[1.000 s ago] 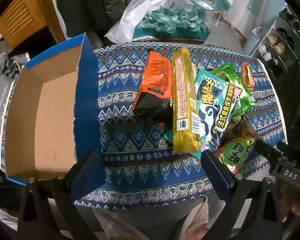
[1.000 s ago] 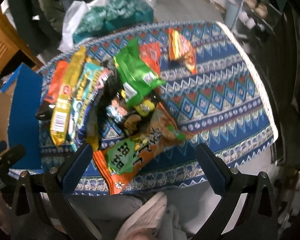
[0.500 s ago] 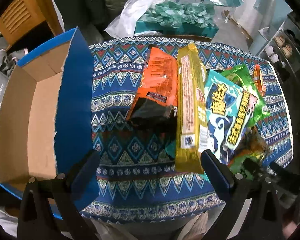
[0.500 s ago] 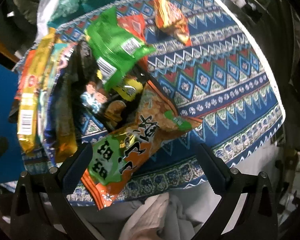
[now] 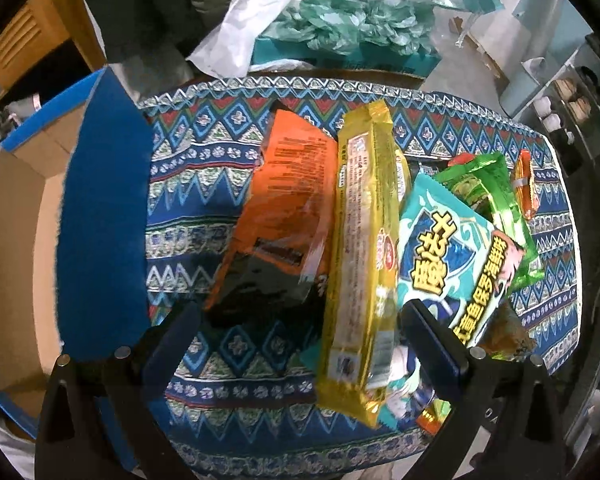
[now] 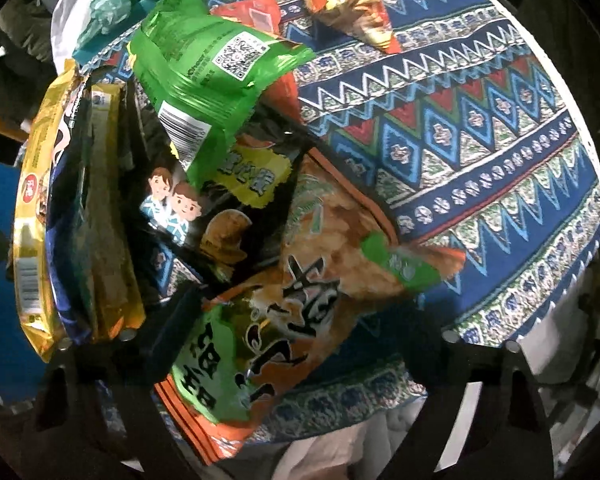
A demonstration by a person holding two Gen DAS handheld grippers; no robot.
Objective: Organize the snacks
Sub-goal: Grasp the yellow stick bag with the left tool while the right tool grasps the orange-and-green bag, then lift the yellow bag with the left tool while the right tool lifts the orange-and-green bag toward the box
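Observation:
A heap of snack bags lies on the patterned tablecloth (image 5: 228,148). My left gripper (image 5: 300,344) hangs open just above it. The lower end of a long yellow packet (image 5: 364,260) lies between its fingers, with an orange and black bag (image 5: 276,232) to the left and a teal bag (image 5: 452,256) to the right. My right gripper (image 6: 296,344) is low over an orange and green bag (image 6: 284,312). Its jaws are closing with that bag between them, and the right finger is dark and hard to see. A green bag (image 6: 212,64) and a black bag (image 6: 204,208) overlap behind.
An open cardboard box with blue outer walls (image 5: 100,220) stands at the table's left end. A small orange packet (image 6: 348,4) lies apart at the far side. Plastic bags and a teal box (image 5: 340,28) sit beyond the table, and a shelf (image 5: 572,96) stands at the right.
Both grippers have sunk toward the snacks. The left one has shifted right over the yellow packet. The right one has come down around the orange and green bag, and its jaws have narrowed.

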